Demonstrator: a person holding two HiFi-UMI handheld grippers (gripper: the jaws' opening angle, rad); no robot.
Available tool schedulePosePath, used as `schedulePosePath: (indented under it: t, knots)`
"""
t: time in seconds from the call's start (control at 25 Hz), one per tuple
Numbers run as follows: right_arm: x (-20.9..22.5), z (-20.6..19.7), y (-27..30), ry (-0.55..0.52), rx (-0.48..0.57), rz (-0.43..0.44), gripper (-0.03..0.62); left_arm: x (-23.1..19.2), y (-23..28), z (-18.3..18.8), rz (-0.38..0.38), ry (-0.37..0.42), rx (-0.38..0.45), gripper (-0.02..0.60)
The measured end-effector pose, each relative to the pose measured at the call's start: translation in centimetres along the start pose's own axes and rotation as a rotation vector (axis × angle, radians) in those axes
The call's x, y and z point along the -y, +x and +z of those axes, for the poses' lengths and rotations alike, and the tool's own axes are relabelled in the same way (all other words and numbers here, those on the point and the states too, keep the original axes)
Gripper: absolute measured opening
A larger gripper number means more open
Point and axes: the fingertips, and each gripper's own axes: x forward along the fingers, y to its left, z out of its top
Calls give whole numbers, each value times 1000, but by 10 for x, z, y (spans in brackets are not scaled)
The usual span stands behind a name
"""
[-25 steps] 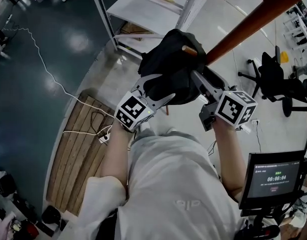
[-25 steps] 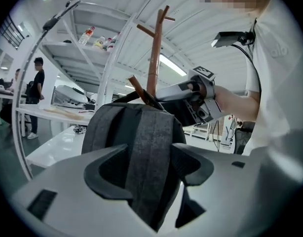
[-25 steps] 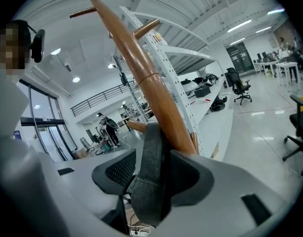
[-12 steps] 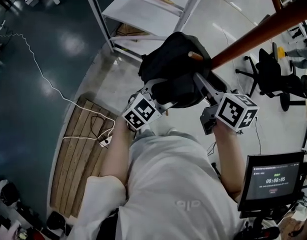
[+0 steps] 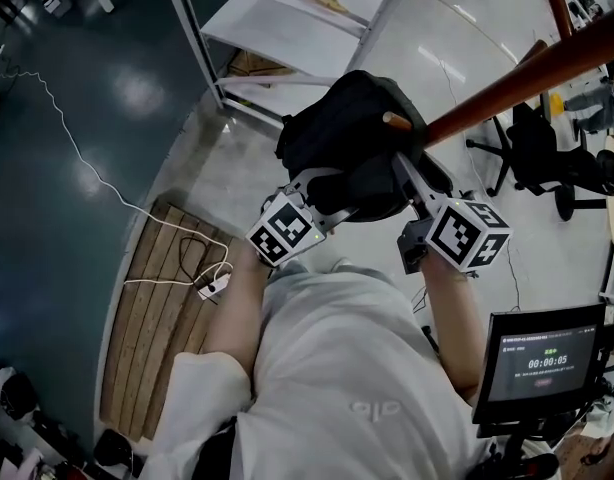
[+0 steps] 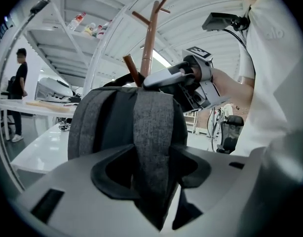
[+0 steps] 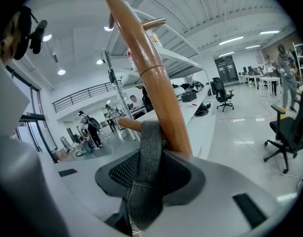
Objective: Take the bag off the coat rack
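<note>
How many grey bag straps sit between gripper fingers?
2. One grey strap between the left gripper's fingers, another between the right gripper's, beside the wooden pole; both have just been closing on them.

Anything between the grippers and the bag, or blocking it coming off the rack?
Nothing between them: left gripper and right gripper have just been closing, each on a grey strap of the bag. On the way off: the peg the bag hangs on, its tip poking out beside the pole.
</note>
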Motion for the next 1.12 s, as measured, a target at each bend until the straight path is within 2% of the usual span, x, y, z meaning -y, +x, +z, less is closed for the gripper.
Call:
schedulePosePath:
  t: [0.08, 0.32, 0.88, 1.12]
  knots:
    - [1, 1, -2, 14, 10, 6, 146, 1, -1, 3, -9, -8, 12, 187]
    - [-1, 5, -3, 25, 41, 39, 136, 2, -10, 16, -16, -11, 68, 144]
    - [-11, 14, -4, 29, 51, 99, 126, -1, -23, 38, 60, 3, 169, 130]
    - [-17, 18, -5, 24, 56, 119, 124, -3, -29, 45, 74, 18, 187, 130]
